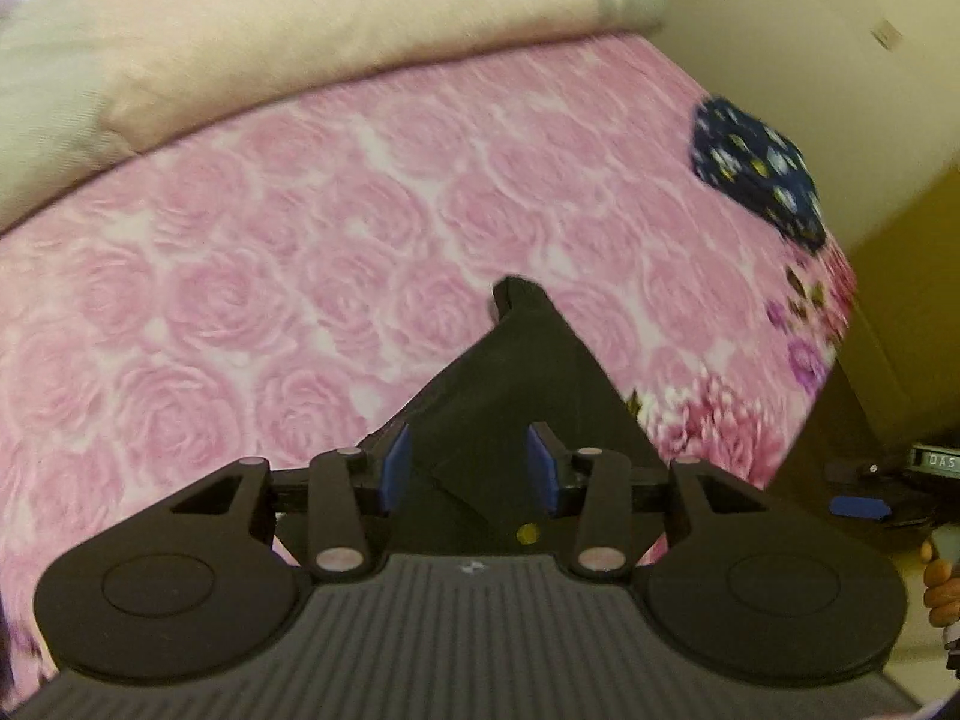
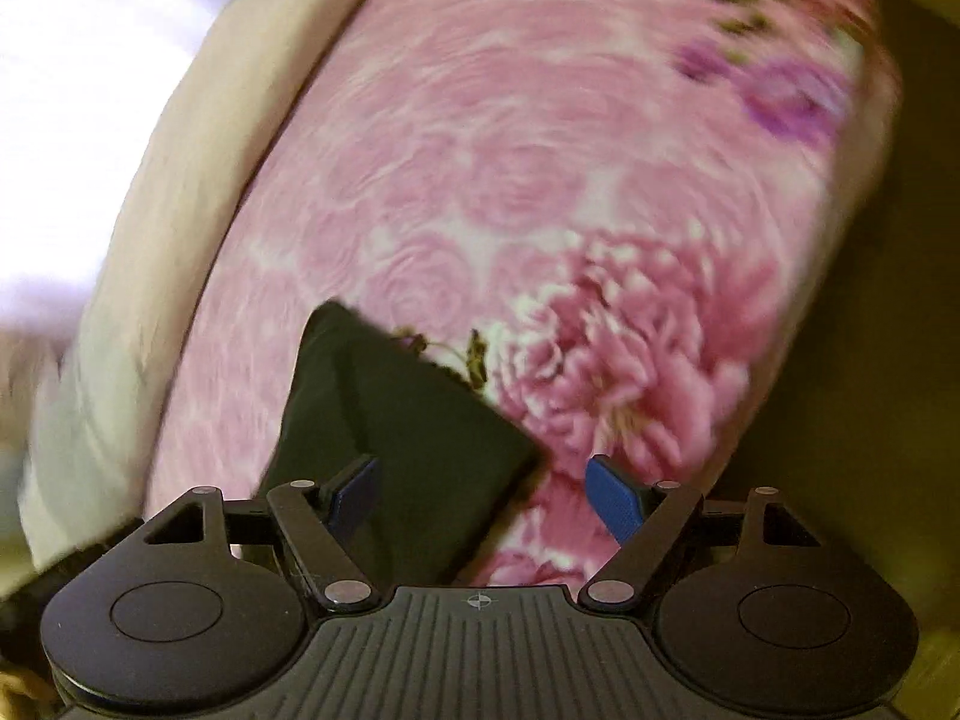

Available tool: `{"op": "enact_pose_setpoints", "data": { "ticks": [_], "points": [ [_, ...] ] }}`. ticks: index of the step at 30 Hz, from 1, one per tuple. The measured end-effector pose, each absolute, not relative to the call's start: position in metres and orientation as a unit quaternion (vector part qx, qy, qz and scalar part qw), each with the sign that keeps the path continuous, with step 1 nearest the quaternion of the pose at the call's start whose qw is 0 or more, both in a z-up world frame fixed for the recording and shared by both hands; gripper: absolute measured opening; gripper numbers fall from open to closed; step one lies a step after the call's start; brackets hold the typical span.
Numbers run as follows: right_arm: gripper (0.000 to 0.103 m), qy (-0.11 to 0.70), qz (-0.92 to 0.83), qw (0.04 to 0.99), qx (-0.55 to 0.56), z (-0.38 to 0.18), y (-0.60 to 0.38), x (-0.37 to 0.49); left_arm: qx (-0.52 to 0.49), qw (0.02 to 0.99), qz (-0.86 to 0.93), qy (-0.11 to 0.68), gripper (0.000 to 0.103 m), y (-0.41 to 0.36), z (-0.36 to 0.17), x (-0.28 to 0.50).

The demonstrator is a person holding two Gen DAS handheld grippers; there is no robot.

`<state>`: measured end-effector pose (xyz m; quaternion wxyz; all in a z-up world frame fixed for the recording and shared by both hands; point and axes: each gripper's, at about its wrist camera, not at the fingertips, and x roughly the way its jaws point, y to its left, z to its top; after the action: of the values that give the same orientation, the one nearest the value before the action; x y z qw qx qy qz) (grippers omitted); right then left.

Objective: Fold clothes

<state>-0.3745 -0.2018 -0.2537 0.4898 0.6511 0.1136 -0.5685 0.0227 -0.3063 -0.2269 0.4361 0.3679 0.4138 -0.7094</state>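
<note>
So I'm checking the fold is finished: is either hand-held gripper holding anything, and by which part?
Nothing is held. The left hand-held gripper and right hand-held gripper both stand open above the folded black garment.

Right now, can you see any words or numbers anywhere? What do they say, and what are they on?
"DAS": white letters on a dark box at the right edge of the left wrist view; the rest is cut off.
Small mark on the left gripper's grey body: a symbol, not words.
Same cross mark on the right gripper.
Nothing readable on the pink bedspread.
</note>
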Motion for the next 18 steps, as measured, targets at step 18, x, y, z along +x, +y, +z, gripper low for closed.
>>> {"op": "enact_pose_setpoints", "data": {
  "ticks": [18],
  "points": [
    [0.078,-0.278,-0.562,0.313,0.713,-0.399,-0.094,-0.276,0.385,0.25,-0.739,0.493,0.046,-0.383,-0.361,0.038]
  ]
}}
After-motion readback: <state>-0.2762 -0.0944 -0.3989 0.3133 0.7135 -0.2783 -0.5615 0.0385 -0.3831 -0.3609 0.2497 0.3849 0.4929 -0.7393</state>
